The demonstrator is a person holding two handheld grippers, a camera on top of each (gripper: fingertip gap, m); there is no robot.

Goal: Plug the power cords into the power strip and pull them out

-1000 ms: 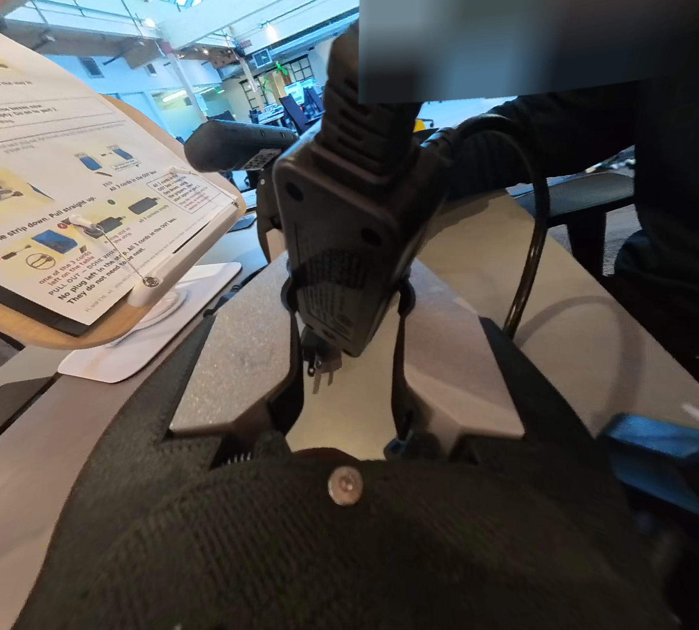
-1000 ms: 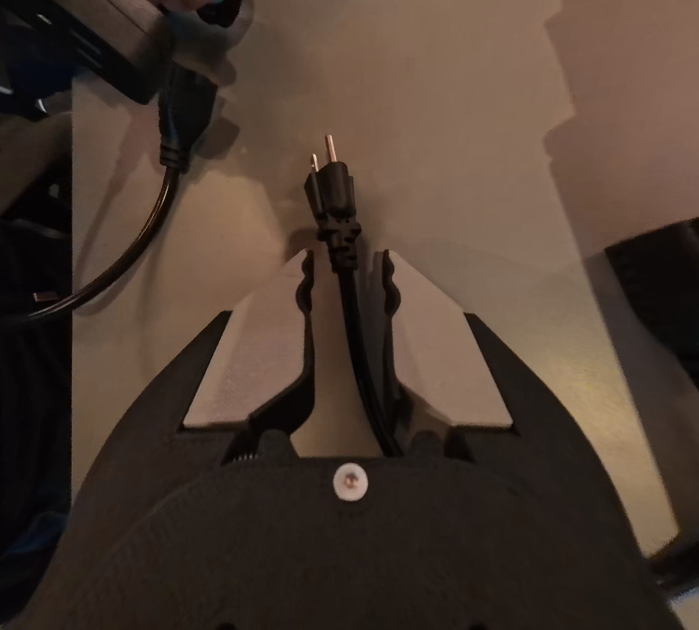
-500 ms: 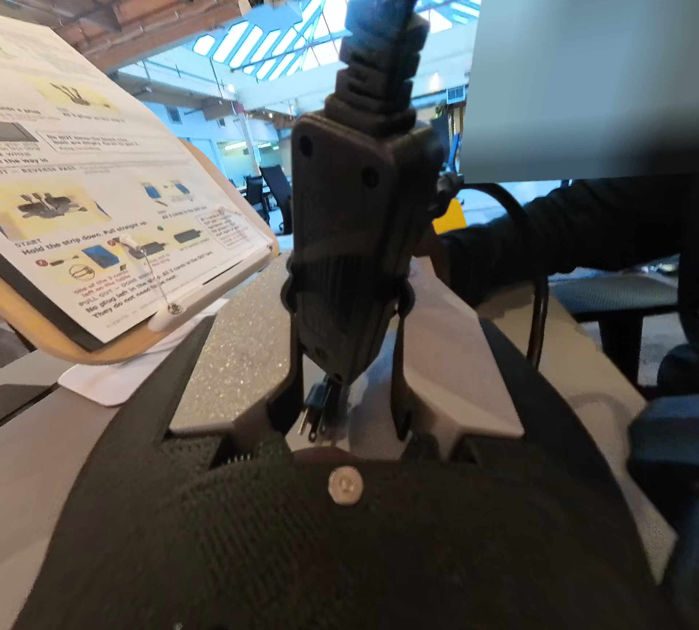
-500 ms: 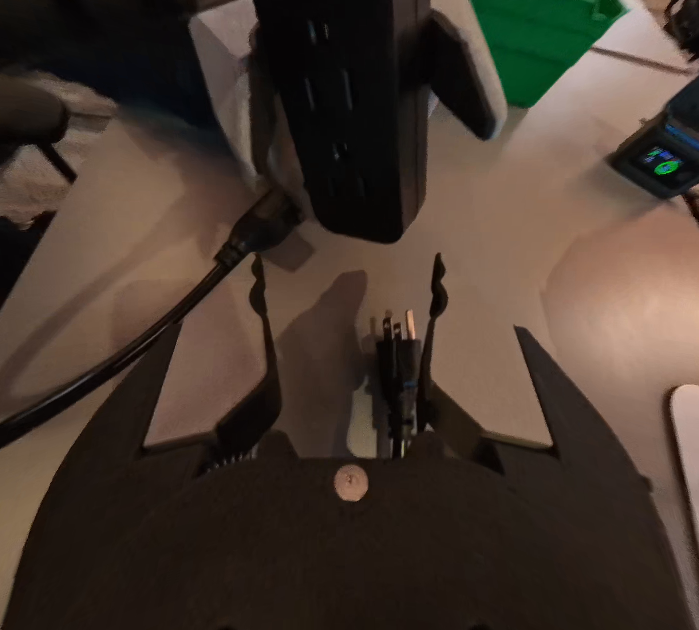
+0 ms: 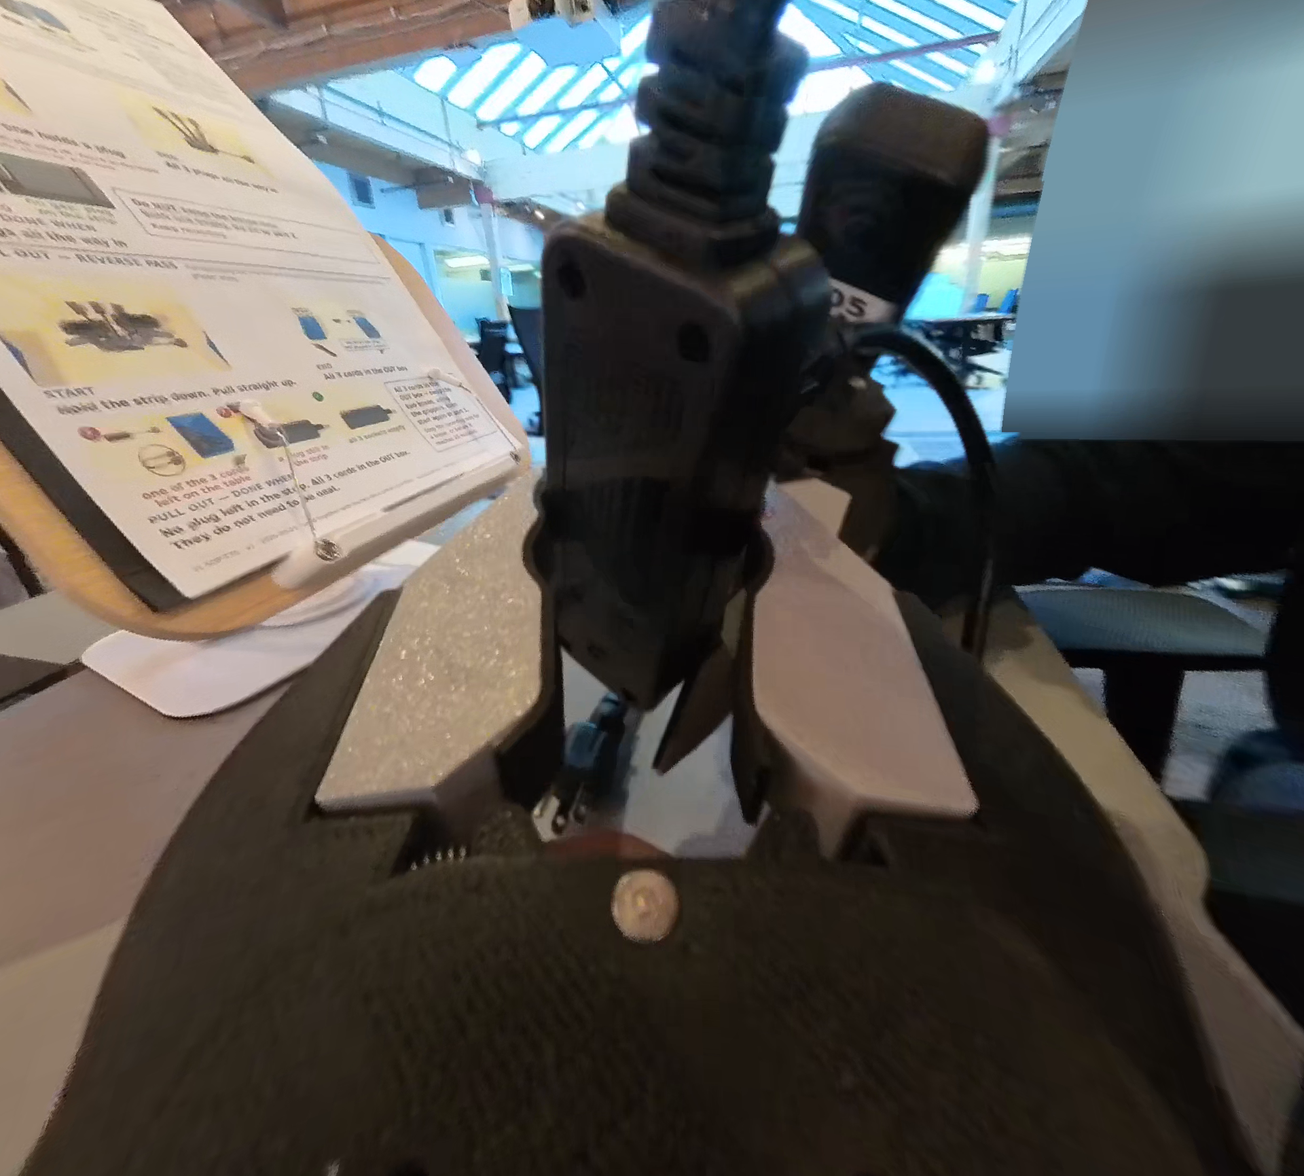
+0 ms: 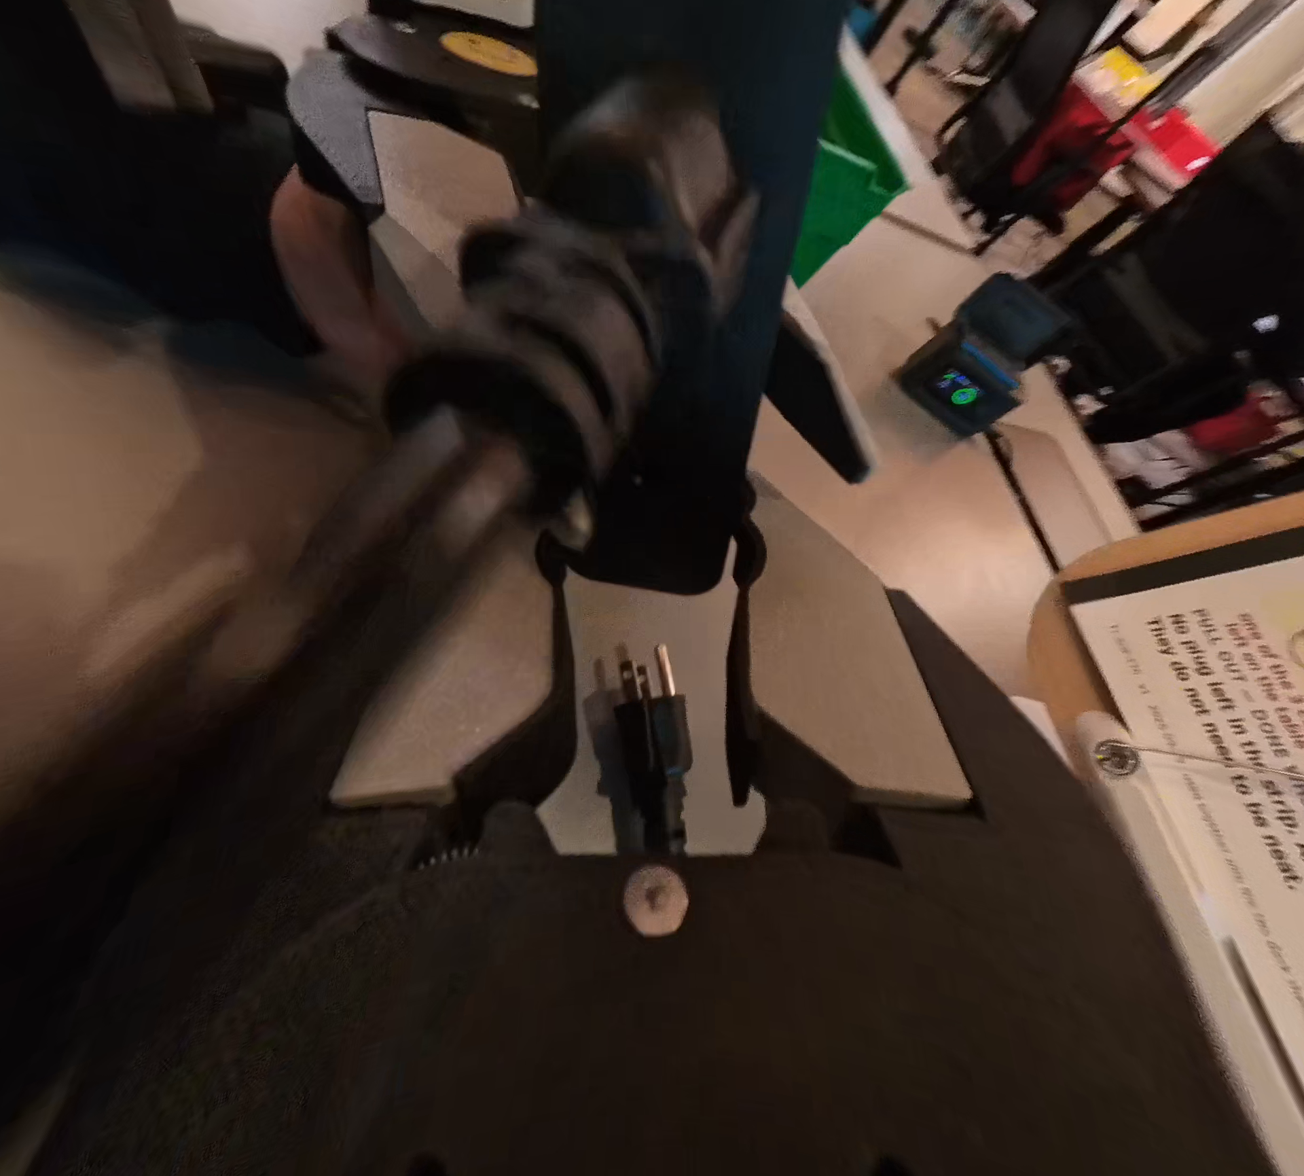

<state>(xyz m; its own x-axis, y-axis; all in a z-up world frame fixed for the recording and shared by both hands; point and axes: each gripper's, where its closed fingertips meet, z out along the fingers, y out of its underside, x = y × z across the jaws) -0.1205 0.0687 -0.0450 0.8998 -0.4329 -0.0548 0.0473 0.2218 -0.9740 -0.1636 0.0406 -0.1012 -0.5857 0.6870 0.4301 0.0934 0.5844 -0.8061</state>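
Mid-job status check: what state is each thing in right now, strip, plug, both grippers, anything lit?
Power strip: off the table, upright, clamped.
Left gripper: shut on the power strip's sides.
Right gripper: fingertips flank the power strip's end; contact unclear.
Plug: unplugged, lying on the table, prongs bare.
Small device: screen lit.

A pale grey-beige worktop (image 6: 917,507) with a smooth matte face carries the scene. Between the fingers of the right claw (image 6: 649,560), close to its body, a black three-pronged plug (image 6: 646,729) lies flat on the surface, prongs pointing away from the claw. Ahead and to the right of that claw sits a small dark device with a lit screen (image 6: 963,376); farther ahead stands a green bin (image 6: 843,182). To the claw's right, a wooden stand holding a printed sheet (image 6: 1185,711) rests on a white base (image 5: 212,662).
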